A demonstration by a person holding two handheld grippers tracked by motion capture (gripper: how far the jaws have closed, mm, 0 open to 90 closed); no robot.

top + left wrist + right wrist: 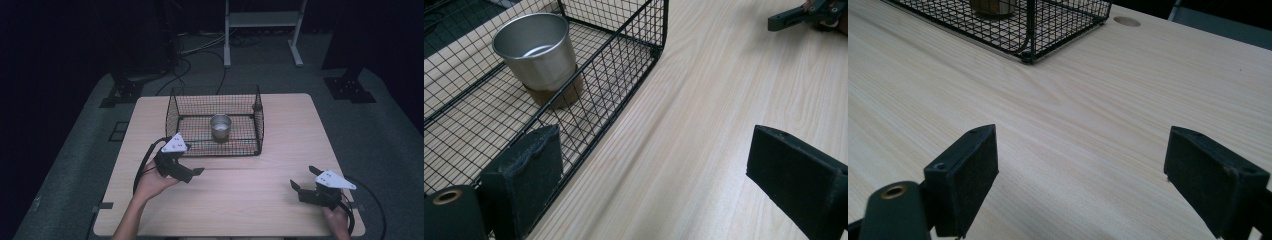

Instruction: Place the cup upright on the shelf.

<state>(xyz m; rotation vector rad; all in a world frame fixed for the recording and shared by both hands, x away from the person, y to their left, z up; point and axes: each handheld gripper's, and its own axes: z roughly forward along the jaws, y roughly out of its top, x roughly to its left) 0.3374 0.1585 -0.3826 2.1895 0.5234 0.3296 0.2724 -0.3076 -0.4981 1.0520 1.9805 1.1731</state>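
Observation:
A black wire basket (172, 112) stands at the back middle of the wooden table (250, 190). Inside it a shiny metal cup (220, 127) stands upright on a brown base. My left gripper (192, 161) hovers just outside the basket's front left corner, open, with nothing between its jaws. In the left gripper view the cup (536, 52) sits behind the basket's mesh wall (624, 75), and the gripper (659, 175) straddles bare wood beside it. My right gripper (303, 178) is open over the table's front right; its own view (1090, 170) looks toward the basket's corner (1058, 20).
Off the table at the back stand a white metal frame (262, 20), black stand bases (347, 87) and floor cables (200, 47). A round hole (1127, 21) marks the tabletop past the basket. The other gripper (804, 15) shows far off in the left gripper view.

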